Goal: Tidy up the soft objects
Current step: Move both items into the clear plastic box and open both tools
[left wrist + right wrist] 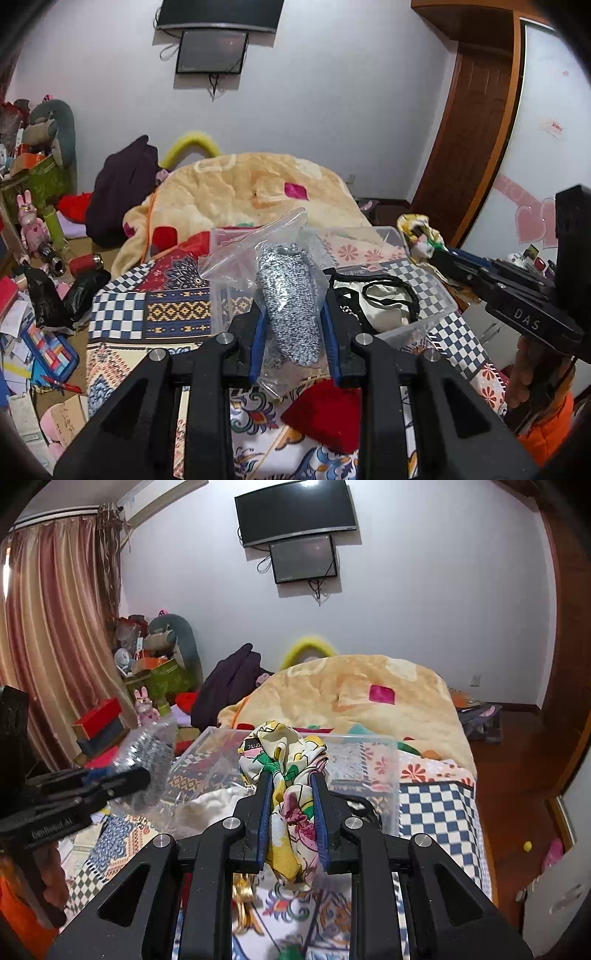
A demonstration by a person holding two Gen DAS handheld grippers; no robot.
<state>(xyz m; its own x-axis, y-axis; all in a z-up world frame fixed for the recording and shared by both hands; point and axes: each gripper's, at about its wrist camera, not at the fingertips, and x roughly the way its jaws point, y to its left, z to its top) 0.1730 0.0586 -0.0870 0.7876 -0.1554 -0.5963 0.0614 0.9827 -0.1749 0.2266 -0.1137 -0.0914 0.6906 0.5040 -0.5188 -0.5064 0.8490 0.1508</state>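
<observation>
My left gripper (291,306) is shut on a clear plastic bag holding a grey speckled knit (290,299), held above the bed; it also shows in the right wrist view (147,753). My right gripper (291,775) is shut on a floral yellow-and-white cloth (284,753), held over a clear plastic bin (384,775). The cloth also shows in the left wrist view (421,236). The bin (436,317) holds a white item with black straps (384,299). A red soft item (325,417) lies on the patterned bedspread below my left gripper.
A peach blanket (251,184) is heaped at the bed's far end, with a dark garment (122,188) beside it. Clutter and boxes (33,280) cover the floor at left. A wooden door (476,122) stands at right. Screens (295,513) hang on the wall.
</observation>
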